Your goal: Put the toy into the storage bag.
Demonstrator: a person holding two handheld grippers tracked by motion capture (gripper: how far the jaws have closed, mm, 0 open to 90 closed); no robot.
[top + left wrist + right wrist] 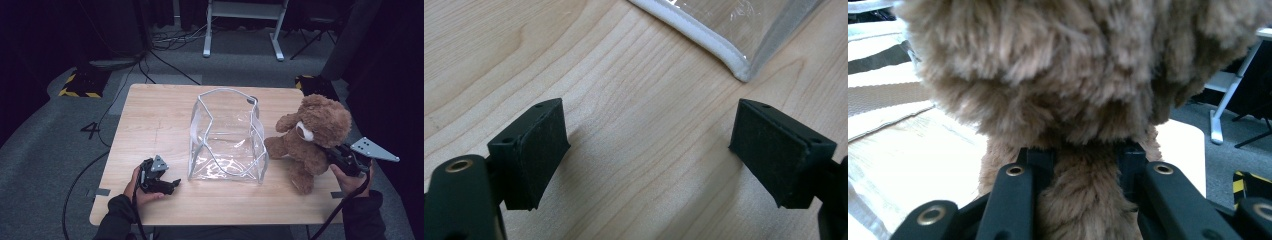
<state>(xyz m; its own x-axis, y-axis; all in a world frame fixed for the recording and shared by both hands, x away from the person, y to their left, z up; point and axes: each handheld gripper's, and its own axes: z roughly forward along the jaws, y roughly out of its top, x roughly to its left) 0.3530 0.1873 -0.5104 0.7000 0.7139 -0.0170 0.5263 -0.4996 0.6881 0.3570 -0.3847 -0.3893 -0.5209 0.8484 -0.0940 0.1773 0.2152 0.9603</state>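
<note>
I had the right gripper (336,154) clamped on the bear (310,135) at 3 o'clock on the table (150,120), bear not yet in the clear bag (227,135) at centre, left gripper (167,186) wide and empty at 7 o'clock, no readable labels bar a floor "4" (90,130).

A light wooden table (150,130) stands on grey carpet (45,145) in a dim room. Black cables (165,42) trail past a white frame (242,27) at upper centre, with yellow-black hazard blocks (80,85) at left
</note>
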